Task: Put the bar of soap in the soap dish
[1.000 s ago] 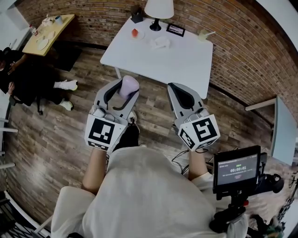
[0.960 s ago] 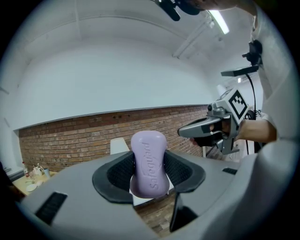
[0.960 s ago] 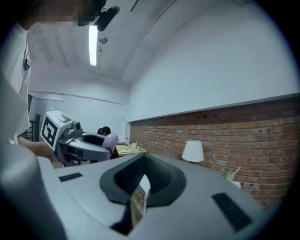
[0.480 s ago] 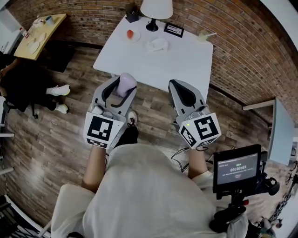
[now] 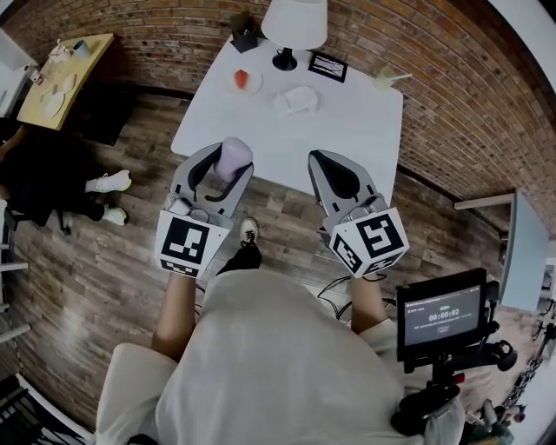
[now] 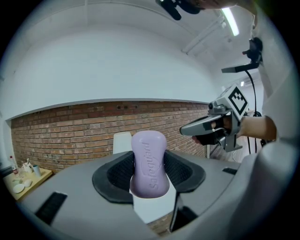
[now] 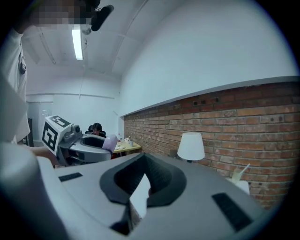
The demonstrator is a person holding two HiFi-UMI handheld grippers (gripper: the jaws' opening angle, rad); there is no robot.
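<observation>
Your left gripper (image 5: 221, 167) pinches the bar of soap (image 6: 149, 161) by its narrow sides. The bar is lilac, rounded, stamped with raised lettering, and stands on end between the pads, over the near left edge of the white table (image 5: 347, 122). Your right gripper (image 5: 334, 178) is level beside it, tongs pressed together on nothing. Farther back on the table lies a white dish (image 5: 295, 100), with a small plate (image 5: 246, 81) carrying something red to its left. A lamp (image 5: 294, 22) and a black framed card (image 5: 327, 66) stand behind them. Beyond is the brick wall (image 5: 452, 78).
</observation>
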